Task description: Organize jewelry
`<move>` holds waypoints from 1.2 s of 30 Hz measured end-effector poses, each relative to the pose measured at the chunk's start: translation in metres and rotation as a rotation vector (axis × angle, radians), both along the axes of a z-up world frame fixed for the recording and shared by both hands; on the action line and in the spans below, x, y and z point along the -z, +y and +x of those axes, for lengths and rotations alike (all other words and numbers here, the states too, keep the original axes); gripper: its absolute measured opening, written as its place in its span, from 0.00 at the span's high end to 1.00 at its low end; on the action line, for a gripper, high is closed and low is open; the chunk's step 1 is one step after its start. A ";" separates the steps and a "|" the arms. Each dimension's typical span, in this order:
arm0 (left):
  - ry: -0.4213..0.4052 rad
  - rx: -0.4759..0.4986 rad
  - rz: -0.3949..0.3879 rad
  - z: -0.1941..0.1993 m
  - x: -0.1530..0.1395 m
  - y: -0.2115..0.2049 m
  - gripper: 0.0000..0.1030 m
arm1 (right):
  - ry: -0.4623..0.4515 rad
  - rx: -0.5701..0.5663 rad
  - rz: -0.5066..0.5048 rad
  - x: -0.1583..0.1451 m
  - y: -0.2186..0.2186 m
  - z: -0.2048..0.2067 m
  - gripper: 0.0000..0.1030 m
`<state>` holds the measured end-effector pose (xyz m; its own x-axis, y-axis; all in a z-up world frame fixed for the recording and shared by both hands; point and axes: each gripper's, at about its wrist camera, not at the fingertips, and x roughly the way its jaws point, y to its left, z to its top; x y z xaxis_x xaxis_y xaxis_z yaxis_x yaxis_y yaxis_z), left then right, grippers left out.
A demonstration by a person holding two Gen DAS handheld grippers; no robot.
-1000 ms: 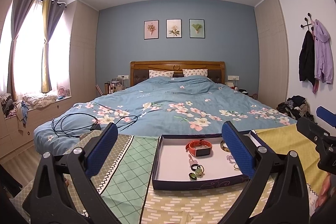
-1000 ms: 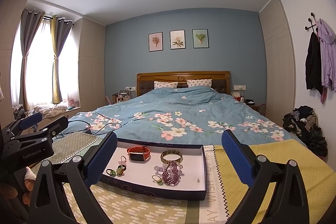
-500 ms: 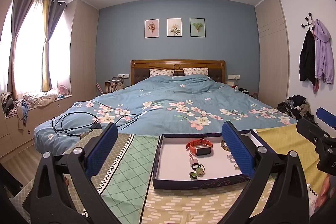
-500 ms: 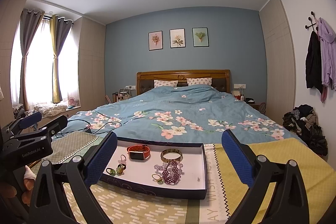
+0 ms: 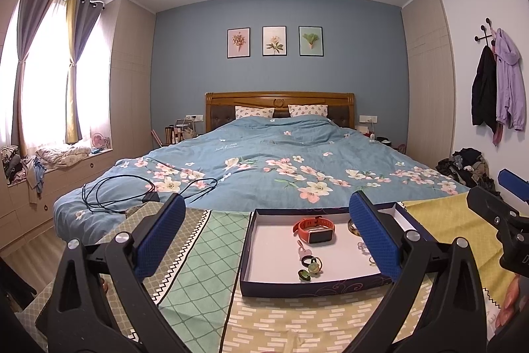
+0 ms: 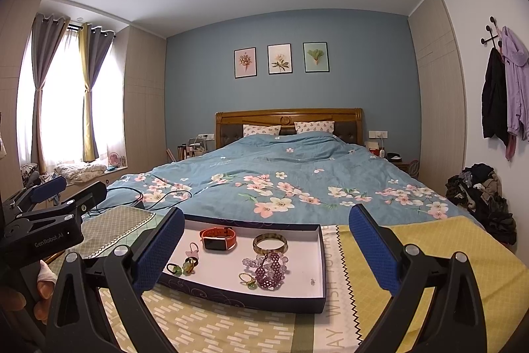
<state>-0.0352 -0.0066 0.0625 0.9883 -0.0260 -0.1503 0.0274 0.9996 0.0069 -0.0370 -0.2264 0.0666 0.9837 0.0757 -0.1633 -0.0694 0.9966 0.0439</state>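
Note:
A shallow navy tray [image 6: 317, 253] with a white floor lies on a patterned cloth; it also shows in the left wrist view [image 5: 246, 240]. In it lie an orange smartwatch [image 6: 218, 239], a gold bangle [image 6: 270, 243], a purple bead bracelet [image 6: 269, 270], a pink clip [image 6: 192, 248] and small green rings [image 6: 180, 267]. The watch [image 5: 315, 229] also shows in the left wrist view. My left gripper [image 5: 264, 237] and my right gripper [image 6: 264, 250] are both open and empty, held just short of the tray.
The patterned cloth [image 5: 198, 253] covers the surface at the foot of a bed with a blue floral duvet [image 5: 274, 161]. A black cable [image 5: 115, 191] lies on the bed at left. Clothes are piled on the floor at right [image 6: 479, 197].
Both views have shifted very slightly; the grippers stay open and the jewelry has not moved.

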 end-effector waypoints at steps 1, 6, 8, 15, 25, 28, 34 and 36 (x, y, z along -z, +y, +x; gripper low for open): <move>-0.001 0.001 -0.001 0.000 0.000 0.000 0.05 | -0.001 0.000 0.001 0.000 0.000 0.000 0.07; 0.002 0.001 -0.001 0.000 0.000 0.000 0.05 | 0.000 0.000 0.001 0.000 0.000 0.000 0.07; 0.002 -0.001 0.000 0.001 0.000 0.000 0.05 | 0.000 -0.001 0.002 0.000 0.000 0.000 0.07; 0.004 -0.002 0.001 0.001 0.000 0.001 0.05 | 0.005 -0.003 0.000 0.002 0.001 0.000 0.07; 0.007 -0.002 -0.001 0.001 0.001 0.001 0.05 | 0.007 -0.004 -0.002 0.002 0.000 0.001 0.07; 0.007 -0.002 0.000 0.000 0.001 0.001 0.05 | 0.007 -0.003 -0.001 0.003 0.001 0.001 0.07; 0.008 -0.002 -0.001 0.000 0.001 0.001 0.05 | 0.008 -0.003 -0.002 0.003 0.000 0.001 0.07; 0.009 0.000 -0.002 0.001 0.001 0.001 0.05 | 0.010 -0.003 -0.003 0.004 0.001 0.001 0.07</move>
<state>-0.0341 -0.0058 0.0617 0.9869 -0.0264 -0.1589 0.0275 0.9996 0.0050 -0.0364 -0.2259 0.0631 0.9818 0.0782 -0.1731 -0.0719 0.9965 0.0421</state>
